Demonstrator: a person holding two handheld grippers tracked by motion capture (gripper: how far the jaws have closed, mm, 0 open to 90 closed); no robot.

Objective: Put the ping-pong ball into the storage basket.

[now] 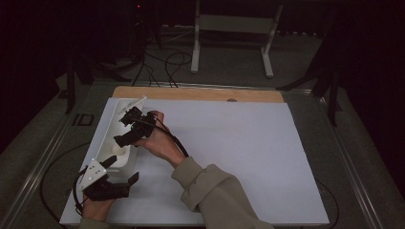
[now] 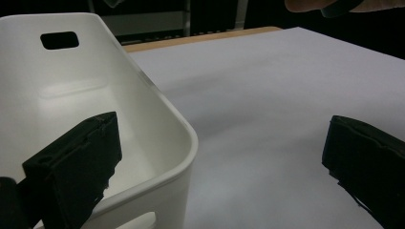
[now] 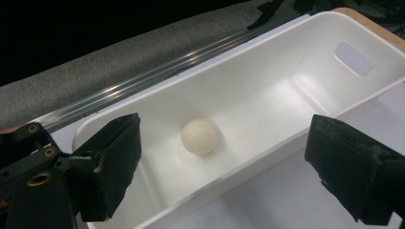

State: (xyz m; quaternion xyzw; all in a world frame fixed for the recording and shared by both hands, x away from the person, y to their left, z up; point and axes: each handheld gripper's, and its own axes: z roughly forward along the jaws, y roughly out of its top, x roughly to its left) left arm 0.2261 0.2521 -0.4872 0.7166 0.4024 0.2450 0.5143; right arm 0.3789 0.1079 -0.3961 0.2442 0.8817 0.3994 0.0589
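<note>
Presently, the right gripper (image 3: 222,167) hangs with jaws wide apart, nothing between them, above the long white plastic bin (image 3: 267,57) holding a cream-coloured ball (image 3: 199,136). The left gripper (image 2: 217,162) stands open astride the bin's corner.

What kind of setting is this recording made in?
Probably a lab recording bench: a white sheet covers the table, cables trail over the dark floor behind, and a white bin holds one ball.

bin (image 2: 157,143) near end: running off bottom edge in left gripper view | ball (image 1: 117,150): showing too small to detail in high view | person's sleeve (image 1: 215,191): running off bottom edge
</note>
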